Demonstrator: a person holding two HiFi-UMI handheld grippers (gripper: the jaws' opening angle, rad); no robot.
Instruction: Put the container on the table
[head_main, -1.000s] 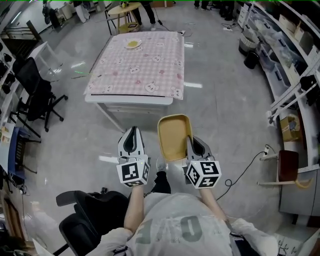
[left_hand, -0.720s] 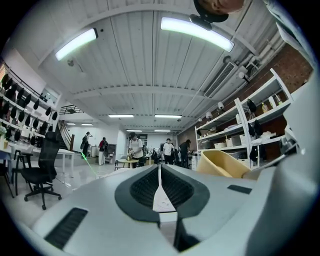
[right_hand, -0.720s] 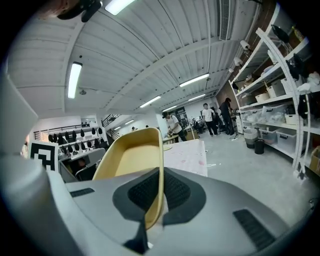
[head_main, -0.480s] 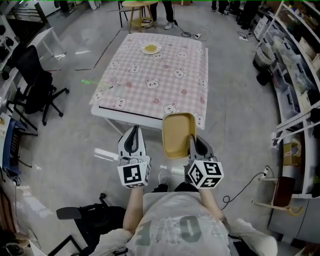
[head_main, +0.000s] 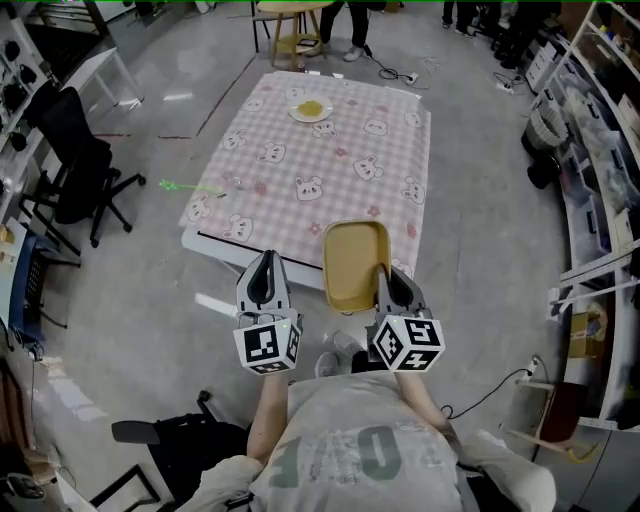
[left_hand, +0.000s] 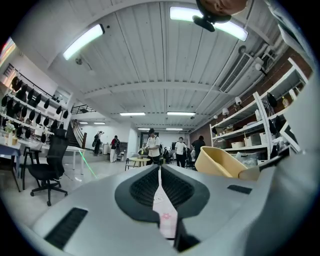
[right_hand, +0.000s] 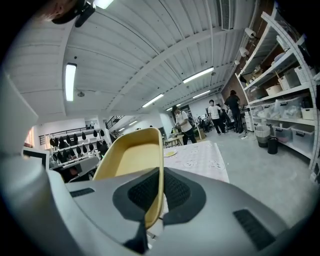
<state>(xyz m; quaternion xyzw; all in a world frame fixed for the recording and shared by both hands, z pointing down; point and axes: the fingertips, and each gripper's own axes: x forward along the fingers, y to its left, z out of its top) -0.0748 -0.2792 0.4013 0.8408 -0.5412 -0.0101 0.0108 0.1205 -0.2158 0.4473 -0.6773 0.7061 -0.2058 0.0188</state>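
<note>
Right now the yellow container (head_main: 355, 262) is held in the air just below the middle of the head view, its far end overlapping the near edge of the counter (head_main: 300, 160). The right gripper (head_main: 386, 283) pinches the container's right rim between its fingers, and in the right gripper view the thin rim stands upright between the dark pads. To its left, the left gripper (head_main: 266, 278) is level and empty, fingers pressed together. A pink checked cloth with rabbit prints covers the counter, and a plate (head_main: 311, 110) sits at its far end. An office chair (head_main: 75, 165) stands at the left edge and shelves (head_main: 600, 170) run along the right.
</note>
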